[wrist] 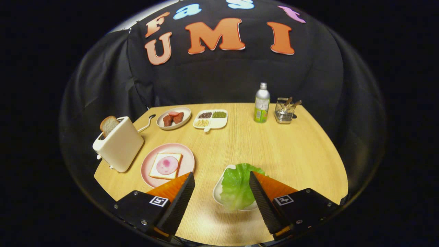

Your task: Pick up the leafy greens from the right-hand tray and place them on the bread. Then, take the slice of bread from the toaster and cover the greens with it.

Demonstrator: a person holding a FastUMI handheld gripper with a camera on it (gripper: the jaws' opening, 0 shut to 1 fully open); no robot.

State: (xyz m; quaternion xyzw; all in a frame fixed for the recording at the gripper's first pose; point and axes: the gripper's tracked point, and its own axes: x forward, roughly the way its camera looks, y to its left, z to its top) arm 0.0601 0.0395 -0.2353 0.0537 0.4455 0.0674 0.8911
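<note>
Nearest of all, the gripper [222, 180] hangs over the near edge of the wooden table [295, 154], its two dark fingers [178, 202] spread wide apart and clenching nothing. Between them, close against the right finger, lies the leafy greens [236, 185] — a bright green leaf resting in a small white tray [216, 192], spilling over the tray's near rim, its right edge tucked behind that finger; whether the finger touches it, I cannot tell.

Just beyond the left finger sits a pink plate [187, 159], and on it a square slice of bread [165, 165] topped with a round pink slice of ham [167, 165]. Left of the plate stands the cream toaster [118, 145], turned at an angle, and a brown-crusted toast slice [109, 125] pokes up out of its slot.

Farther back now: an oval dish [171, 126] holding reddish-brown chunks of meat [173, 118], with a spoon [146, 124] lying between it and the toaster. Right of that dish, a white divided tray [210, 126] carries dark, green and pale fillings in separate compartments.

Over on the far right side stands a green-labelled bottle [262, 103] with a silver cap, upright, and just beside it a wire holder [284, 111] with utensil handles sticking out.
</note>
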